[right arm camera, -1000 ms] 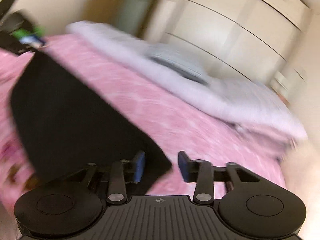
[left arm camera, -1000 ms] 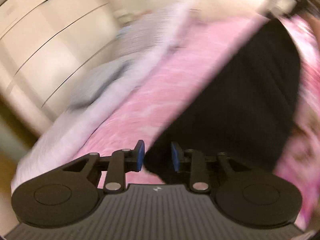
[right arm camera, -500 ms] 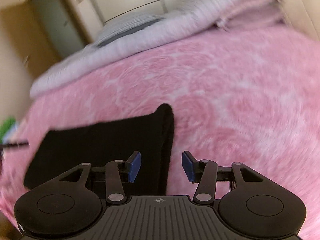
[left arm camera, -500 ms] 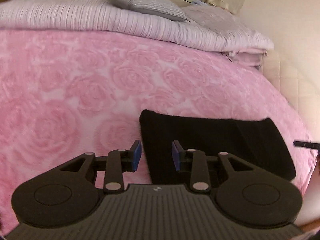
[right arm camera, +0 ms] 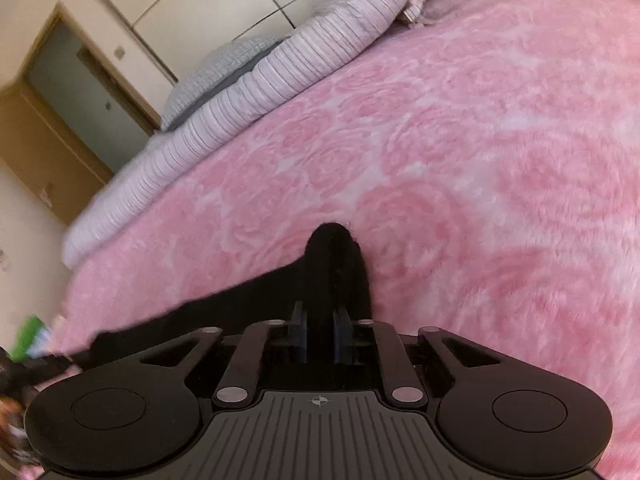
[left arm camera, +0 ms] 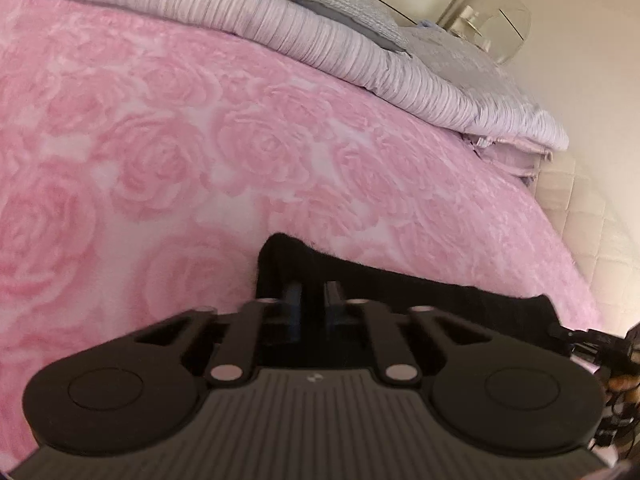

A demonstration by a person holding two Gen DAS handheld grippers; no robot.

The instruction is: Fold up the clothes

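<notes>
A black garment (left arm camera: 440, 292) lies folded into a long strip on the pink rose-patterned blanket (left arm camera: 160, 160). My left gripper (left arm camera: 312, 300) is shut on the garment's left end, with black cloth bunched between its blue pads. My right gripper (right arm camera: 320, 326) is shut on the garment's right end (right arm camera: 336, 256), where the cloth rises in a rounded hump between the fingers. The rest of the strip (right arm camera: 200, 316) runs away to the left in the right wrist view.
A folded striped lilac duvet (left arm camera: 320, 40) and a grey pillow (left arm camera: 344, 4) lie along the far side of the bed. White wardrobes (right arm camera: 192, 4) and a doorway (right arm camera: 80, 100) stand behind. The bed's padded side (left arm camera: 580, 208) is at the right.
Both grippers were open above the garment's ends half a second ago. Both have come down and forward and closed on the black cloth.
</notes>
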